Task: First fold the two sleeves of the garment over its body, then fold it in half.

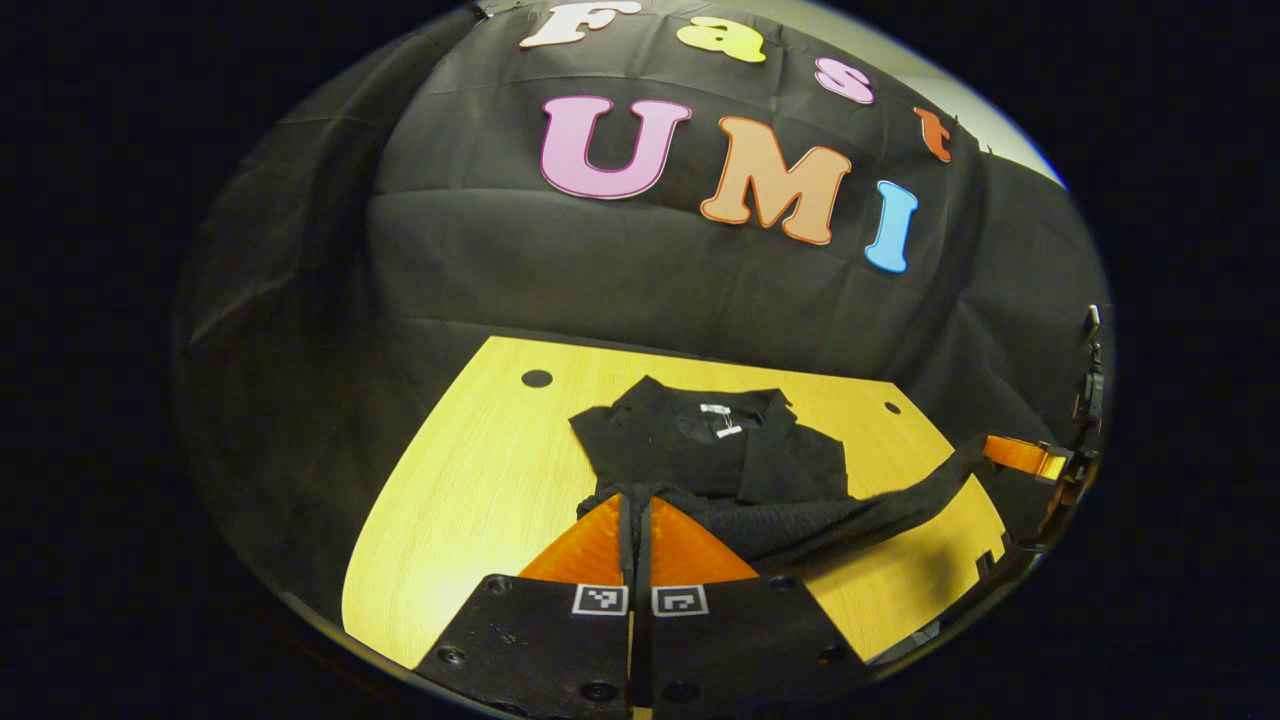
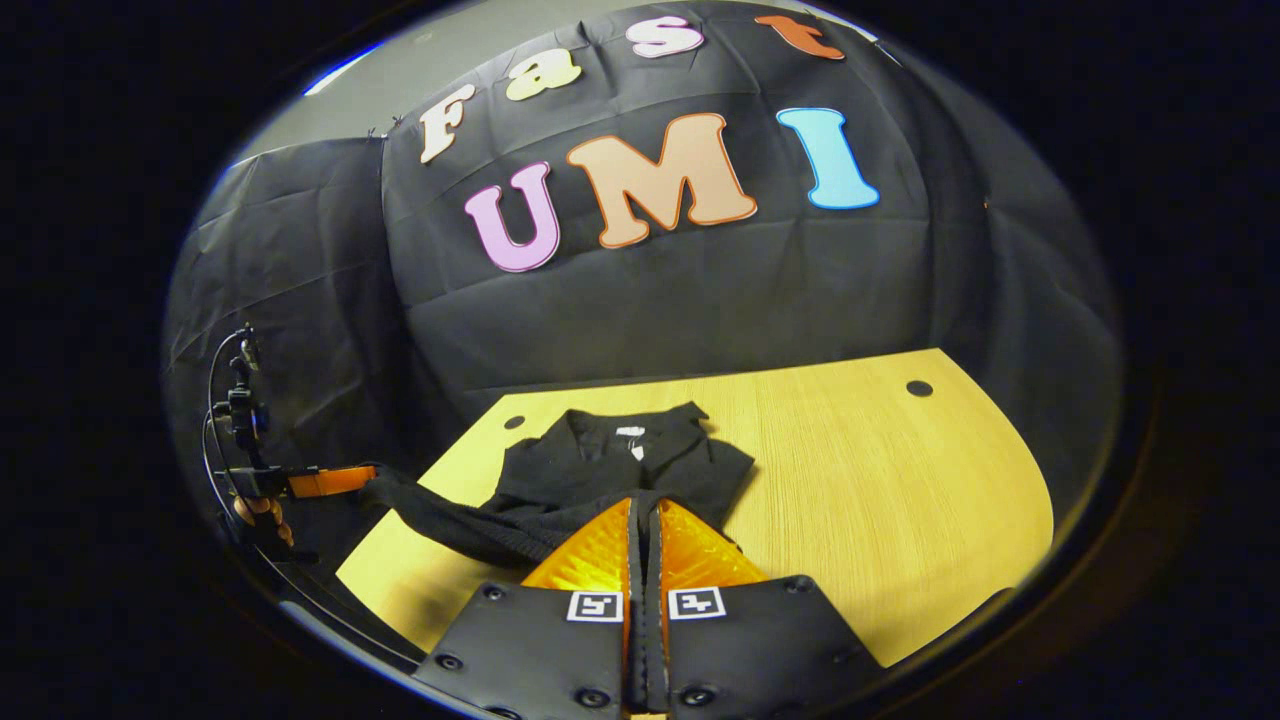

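A black collared garment [image 1: 700, 450] lies on the yellow wooden table [image 1: 470, 500], collar and white label at the far end. Its near hem is raised off the table and stretched between the two grippers. My left gripper [image 1: 636, 498] is shut on one hem corner. In the left gripper view the right gripper [image 1: 1020, 455] pinches the other corner at far right. In the right gripper view the garment [image 2: 610, 465] lies on the table [image 2: 880, 490] just beyond my right gripper [image 2: 646, 503], which is shut on the hem. The left gripper [image 2: 335, 481] holds the hem's other end at far left.
Black cloth walls close the booth behind and beside the table. Small dark holes [image 1: 536, 378] [image 2: 918, 387] mark the tabletop's far corners. A hand [image 2: 255, 510] with cables above it holds the left gripper off the table's edge. Bare wood spreads right of the garment in the right gripper view.
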`<state>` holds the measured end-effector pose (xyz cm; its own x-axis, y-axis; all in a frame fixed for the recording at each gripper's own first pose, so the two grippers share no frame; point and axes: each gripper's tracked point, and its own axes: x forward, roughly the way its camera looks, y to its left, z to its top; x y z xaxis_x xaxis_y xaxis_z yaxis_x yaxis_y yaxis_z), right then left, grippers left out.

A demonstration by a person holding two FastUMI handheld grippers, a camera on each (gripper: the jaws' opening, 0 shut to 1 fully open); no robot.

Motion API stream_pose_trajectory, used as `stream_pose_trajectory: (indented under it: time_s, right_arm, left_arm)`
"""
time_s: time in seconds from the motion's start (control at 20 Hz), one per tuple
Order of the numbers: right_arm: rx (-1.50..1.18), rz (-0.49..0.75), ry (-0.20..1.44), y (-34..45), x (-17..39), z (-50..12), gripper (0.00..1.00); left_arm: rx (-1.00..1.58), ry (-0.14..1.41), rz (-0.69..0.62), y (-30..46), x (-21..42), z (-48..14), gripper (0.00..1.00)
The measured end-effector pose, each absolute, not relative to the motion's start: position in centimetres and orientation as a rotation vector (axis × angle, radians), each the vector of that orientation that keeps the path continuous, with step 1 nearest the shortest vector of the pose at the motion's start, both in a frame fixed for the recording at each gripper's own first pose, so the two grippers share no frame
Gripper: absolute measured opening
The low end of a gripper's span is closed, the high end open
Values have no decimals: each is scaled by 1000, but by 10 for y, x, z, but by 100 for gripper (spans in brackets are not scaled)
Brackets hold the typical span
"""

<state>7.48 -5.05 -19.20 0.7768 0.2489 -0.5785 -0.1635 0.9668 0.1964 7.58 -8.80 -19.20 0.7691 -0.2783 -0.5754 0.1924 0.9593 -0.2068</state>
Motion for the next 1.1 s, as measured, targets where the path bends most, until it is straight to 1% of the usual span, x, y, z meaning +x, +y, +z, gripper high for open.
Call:
stream_pose_trajectory:
  time_s: [0.3,0.35,0.4,0.55,0.85,0.9,0.95,1.0,1.05,1.1]
  right_arm:
    - [126,243,631,-54,143,-189,2]
    - [133,242,631,-55,155,-191,0]
    - [136,237,638,-57,166,-195,2]
    - [156,226,647,-61,200,-203,2]
    - [168,214,649,-69,259,-218,2]
    - [167,188,664,-73,265,-223,3]
    - [153,147,659,-83,269,-223,12]
    - [131,103,628,-94,269,-221,40]
    - [114,75,590,-99,281,-214,68]
    - [102,64,561,-104,284,-208,95]
  left_arm:
    - [-116,622,-259,-99,144,-191,0]
    - [-112,622,-258,-100,154,-193,0]
    - [-111,624,-257,-102,166,-195,0]
    - [-107,601,-249,-107,204,-201,0]
    - [-20,614,-234,-117,261,-231,0]
    - [11,609,-207,-114,269,-233,0]
    - [48,602,-175,-109,277,-234,0]
    - [79,570,-135,-102,283,-229,29]
    - [83,520,-113,-100,290,-221,58]
    - [74,469,-112,-101,296,-211,88]
